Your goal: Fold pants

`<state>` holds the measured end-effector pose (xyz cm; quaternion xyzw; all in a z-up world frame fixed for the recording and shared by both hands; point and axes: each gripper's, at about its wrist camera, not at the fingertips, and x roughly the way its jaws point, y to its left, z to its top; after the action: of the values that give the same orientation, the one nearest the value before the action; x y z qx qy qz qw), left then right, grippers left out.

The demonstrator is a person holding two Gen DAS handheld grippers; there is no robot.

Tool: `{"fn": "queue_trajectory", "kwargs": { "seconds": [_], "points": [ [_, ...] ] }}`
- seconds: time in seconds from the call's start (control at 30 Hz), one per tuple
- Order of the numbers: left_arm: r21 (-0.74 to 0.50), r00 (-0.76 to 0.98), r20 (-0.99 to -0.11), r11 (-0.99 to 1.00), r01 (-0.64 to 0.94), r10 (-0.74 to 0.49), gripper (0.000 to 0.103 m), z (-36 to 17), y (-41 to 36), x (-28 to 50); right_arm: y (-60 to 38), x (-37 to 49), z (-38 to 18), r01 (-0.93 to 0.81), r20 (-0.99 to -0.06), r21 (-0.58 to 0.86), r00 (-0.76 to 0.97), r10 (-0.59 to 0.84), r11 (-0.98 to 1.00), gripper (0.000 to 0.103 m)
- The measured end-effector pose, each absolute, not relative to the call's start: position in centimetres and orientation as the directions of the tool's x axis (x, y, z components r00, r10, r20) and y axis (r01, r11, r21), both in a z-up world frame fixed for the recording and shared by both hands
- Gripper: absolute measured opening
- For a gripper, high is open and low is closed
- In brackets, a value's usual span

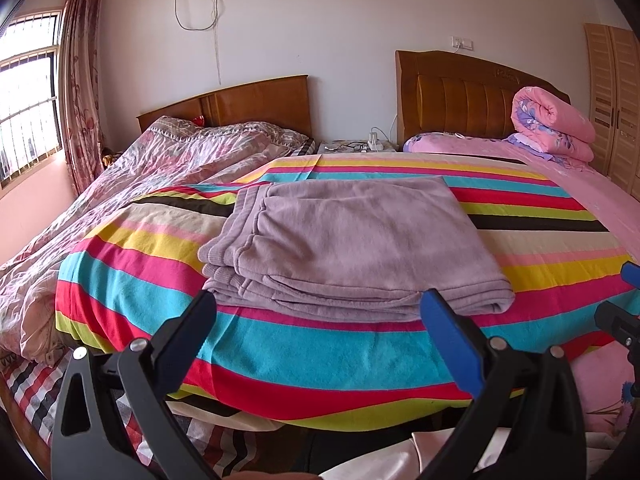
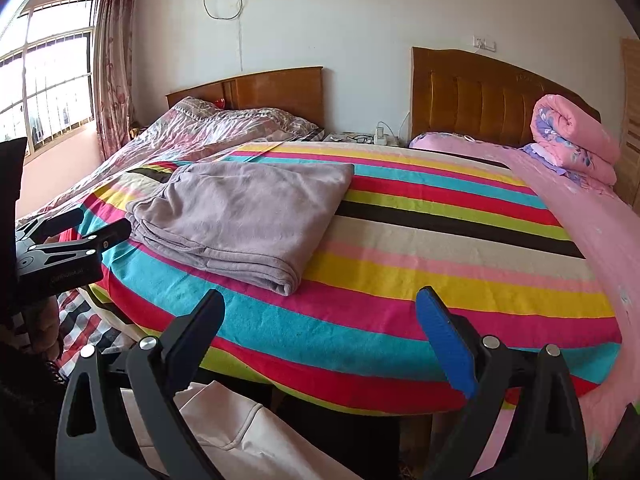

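Note:
The mauve pants (image 1: 352, 240) lie folded into a flat stack on the striped blanket (image 1: 280, 356); they also show in the right wrist view (image 2: 240, 216), left of centre. My left gripper (image 1: 318, 312) is open and empty, just in front of the stack's near edge. My right gripper (image 2: 320, 312) is open and empty, above the striped blanket (image 2: 440, 248), to the right of the pants. The left gripper (image 2: 96, 222) shows at the left edge of the right wrist view, and part of the right gripper (image 1: 624, 300) shows at the right edge of the left wrist view.
A rumpled patterned quilt (image 1: 132, 184) covers the bed on the left. A rolled pink quilt (image 1: 556, 124) sits by the right headboard (image 1: 460, 92). A nightstand (image 1: 356, 146) stands between the beds. A white garment (image 2: 248, 436) lies below the bed's front edge.

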<state>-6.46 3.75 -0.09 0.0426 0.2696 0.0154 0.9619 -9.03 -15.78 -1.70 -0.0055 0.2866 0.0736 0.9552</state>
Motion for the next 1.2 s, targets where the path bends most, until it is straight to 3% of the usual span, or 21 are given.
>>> {"fn": "queue_trajectory", "kwargs": {
  "seconds": [1.2],
  "points": [
    [0.089,0.854,-0.518,0.996,-0.007,0.052,0.102,-0.15,3.72,-6.47,-15.74,-8.86,-2.14,-0.138,-0.551,0.043,0.823,0.139,0.99,0.092]
  ]
}}
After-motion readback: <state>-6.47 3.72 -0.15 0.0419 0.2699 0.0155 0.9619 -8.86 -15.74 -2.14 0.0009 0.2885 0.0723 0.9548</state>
